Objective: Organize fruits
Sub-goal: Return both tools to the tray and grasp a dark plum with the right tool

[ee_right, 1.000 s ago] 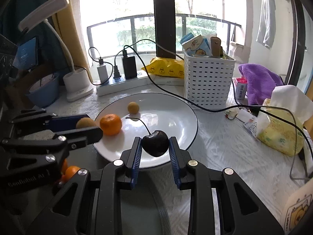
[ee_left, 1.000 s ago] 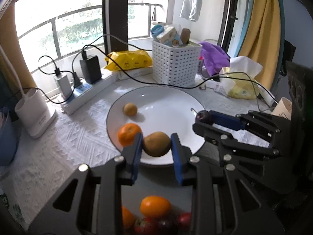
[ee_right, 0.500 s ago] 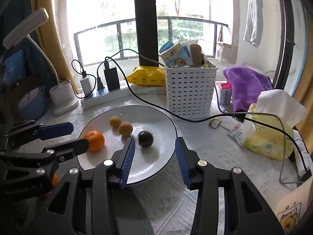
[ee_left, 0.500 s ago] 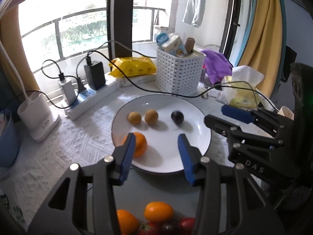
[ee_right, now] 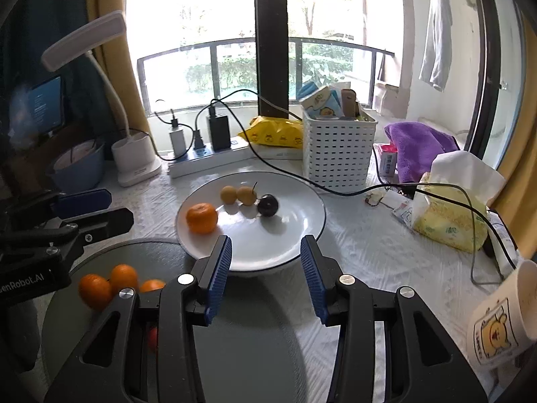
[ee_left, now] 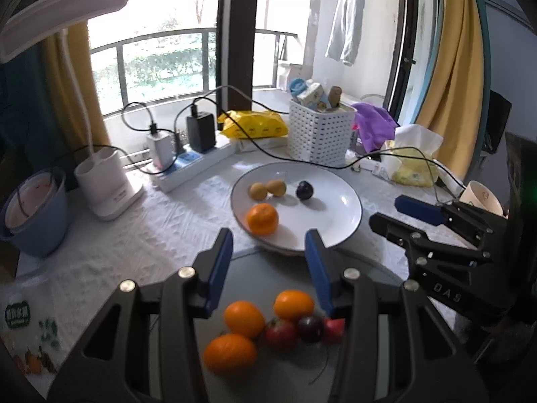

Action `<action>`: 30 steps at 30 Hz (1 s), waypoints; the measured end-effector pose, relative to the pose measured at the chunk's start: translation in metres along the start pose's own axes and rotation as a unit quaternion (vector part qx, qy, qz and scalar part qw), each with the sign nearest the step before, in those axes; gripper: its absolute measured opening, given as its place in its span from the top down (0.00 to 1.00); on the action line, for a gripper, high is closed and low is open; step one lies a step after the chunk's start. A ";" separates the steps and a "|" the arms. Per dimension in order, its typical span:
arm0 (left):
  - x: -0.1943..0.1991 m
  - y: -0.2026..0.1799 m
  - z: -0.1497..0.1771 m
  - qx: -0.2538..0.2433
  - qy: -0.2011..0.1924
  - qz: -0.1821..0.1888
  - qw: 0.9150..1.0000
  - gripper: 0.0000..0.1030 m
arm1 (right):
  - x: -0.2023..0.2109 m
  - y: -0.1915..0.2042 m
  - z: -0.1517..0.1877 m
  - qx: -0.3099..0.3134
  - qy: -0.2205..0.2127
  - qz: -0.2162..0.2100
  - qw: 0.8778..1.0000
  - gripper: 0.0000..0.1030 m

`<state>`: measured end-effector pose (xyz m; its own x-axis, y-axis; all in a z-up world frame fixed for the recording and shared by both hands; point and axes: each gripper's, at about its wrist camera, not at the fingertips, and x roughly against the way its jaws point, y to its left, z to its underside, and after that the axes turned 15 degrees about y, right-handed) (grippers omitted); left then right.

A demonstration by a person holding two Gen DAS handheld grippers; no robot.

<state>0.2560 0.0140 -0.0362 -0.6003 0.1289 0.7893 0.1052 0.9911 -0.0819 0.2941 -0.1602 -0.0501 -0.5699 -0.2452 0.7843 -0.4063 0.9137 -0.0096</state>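
Observation:
A white plate (ee_left: 339, 215) (ee_right: 295, 235) holds a mandarin (ee_left: 262, 218) (ee_right: 201, 217), two small brown fruits (ee_left: 267, 189) (ee_right: 238, 195) and a dark cherry (ee_left: 304, 190) (ee_right: 267, 205). A grey round tray (ee_left: 261, 268) (ee_right: 248, 336) in front holds several oranges (ee_left: 244, 319) (ee_right: 95, 290) and small red and dark fruits (ee_left: 295, 330). My left gripper (ee_left: 268, 262) is open and empty above the tray. My right gripper (ee_right: 266, 265) is open and empty over the plate's near rim.
A white perforated basket (ee_left: 319, 134) (ee_right: 337, 154), yellow packet (ee_right: 273, 132), power strip with chargers (ee_left: 191, 164), lamp base (ee_left: 107, 184), blue bowl (ee_left: 33, 211), tissue pack (ee_right: 449, 215), purple cloth (ee_right: 419, 144) and paper cup (ee_right: 500, 319) ring the plate. A black cable (ee_right: 335, 189) crosses behind it.
Both grippers opened and let go: the brown fruit and the cherry now lie on the plate. Both grippers then drew back and up over the grey tray.

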 end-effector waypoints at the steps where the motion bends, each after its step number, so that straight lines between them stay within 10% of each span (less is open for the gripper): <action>1: 0.003 0.002 0.004 0.002 -0.002 -0.001 1.000 0.55 | 0.002 0.003 0.002 0.002 -0.001 0.000 1.000 0.56; 30: 0.015 0.047 0.086 0.060 0.013 0.005 0.998 0.55 | -0.003 0.084 0.044 0.073 0.036 -0.045 0.996 0.56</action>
<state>0.1838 0.0651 -0.0800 -0.5785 0.1404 0.8035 0.0154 0.9868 -0.1613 0.2303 -0.0969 -0.0800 -0.4757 -0.2954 0.8285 -0.5562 0.8308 -0.0231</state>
